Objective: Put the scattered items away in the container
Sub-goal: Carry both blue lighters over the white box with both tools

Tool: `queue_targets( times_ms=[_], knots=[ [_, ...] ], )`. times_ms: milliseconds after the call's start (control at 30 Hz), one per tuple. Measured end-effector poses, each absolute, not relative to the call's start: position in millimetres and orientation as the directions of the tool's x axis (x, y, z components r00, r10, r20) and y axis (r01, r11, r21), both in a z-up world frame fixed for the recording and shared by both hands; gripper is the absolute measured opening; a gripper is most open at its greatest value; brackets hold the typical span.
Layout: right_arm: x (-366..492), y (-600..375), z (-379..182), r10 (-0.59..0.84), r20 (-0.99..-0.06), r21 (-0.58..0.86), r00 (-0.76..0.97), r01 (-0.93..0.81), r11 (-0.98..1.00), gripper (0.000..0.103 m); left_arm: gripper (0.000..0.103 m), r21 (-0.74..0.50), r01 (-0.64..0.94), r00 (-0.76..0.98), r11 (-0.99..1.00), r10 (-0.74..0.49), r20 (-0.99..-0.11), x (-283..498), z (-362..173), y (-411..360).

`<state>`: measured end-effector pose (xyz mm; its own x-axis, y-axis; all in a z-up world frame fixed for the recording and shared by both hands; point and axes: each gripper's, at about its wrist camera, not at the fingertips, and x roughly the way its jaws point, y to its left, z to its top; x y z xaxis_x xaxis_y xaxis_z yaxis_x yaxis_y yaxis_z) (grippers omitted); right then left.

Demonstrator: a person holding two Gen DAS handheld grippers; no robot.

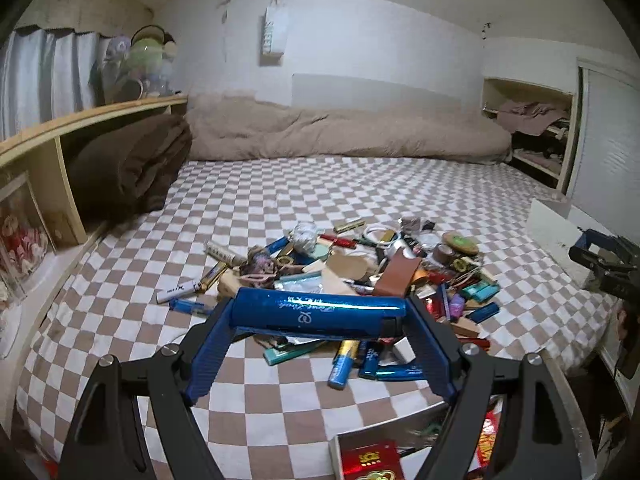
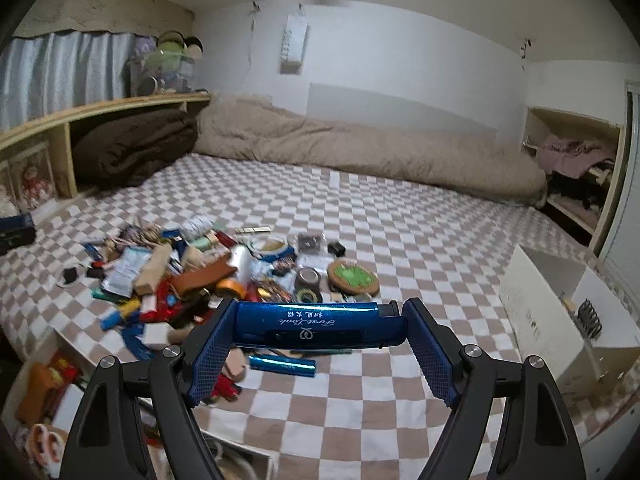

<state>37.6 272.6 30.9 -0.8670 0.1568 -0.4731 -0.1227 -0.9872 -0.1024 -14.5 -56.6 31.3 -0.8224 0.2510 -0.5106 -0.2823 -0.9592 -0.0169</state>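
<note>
Scattered items (image 2: 208, 276): lay in one dense heap on the bed, nearer its front edge than the far edge; lighters, pens, tape rolls, wrappers and small boxes overlapped one another.
Bed (image 2: 400, 224): carried everything on a brown-and-white checked sheet.
Duvet (image 2: 360, 148): beige, bunched along the far edge of the bed against the wall.
Brown blanket (image 2: 132, 148): folded at the far left corner of the bed, under the wooden shelf (image 2: 104, 108).
Container (image 2: 560, 312): a white open box at the right edge of the bed, well apart from the heap, with a dark ridged thing inside that was too small to name.
Left gripper (image 1: 318, 314): its fingers (image 1: 210, 354) were clamped on the ends of a blue tube (image 1: 316, 312), which was held crosswise above the front of the heap.
Right gripper (image 2: 316, 324): its fingers (image 2: 210, 360) were clamped the same way on a second blue tube (image 2: 312, 326) with white script, held crosswise above the sheet between the heap and the container.
Cork coaster (image 2: 353, 276): round, with a green pattern, lay at the right fringe of the heap, just beside a tape roll (image 2: 308, 278).
Loose blue tube (image 2: 282, 364): lay on the sheet near the front edge of the bed, below the right gripper's load.
</note>
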Motion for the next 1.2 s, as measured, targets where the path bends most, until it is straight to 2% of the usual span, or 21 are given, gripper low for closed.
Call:
queue_targets(
  times_ms=[267,600,933,1200],
  knots=[
    [58,255,51,0.168,-0.442,-0.138,-0.881,-0.118,-0.983,0.083,0.083,-0.022,-0.329,-0.832,-0.944,0.301,-0.466,9,52,-49],
    [79,225,56,0.077,-0.455,-0.12,-0.887,-0.025,-0.992,0.083,0.083,-0.002,-0.39,-0.831,-0.921,0.353,-0.429,42,64,-32],
    [81,195,38,-0.003,-0.518,-0.117,-0.856,0.074,-0.99,0.083,0.083,0.006,-0.425,-0.801,-0.905,0.373,-0.469,58,43,-21],
    [84,183,17,-0.05,-0.582,-0.091,-0.812,0.126,-0.988,0.083,0.083,-0.036,-0.466,-0.741,-0.884,0.412,-0.531,59,14,-12]
  ],
)
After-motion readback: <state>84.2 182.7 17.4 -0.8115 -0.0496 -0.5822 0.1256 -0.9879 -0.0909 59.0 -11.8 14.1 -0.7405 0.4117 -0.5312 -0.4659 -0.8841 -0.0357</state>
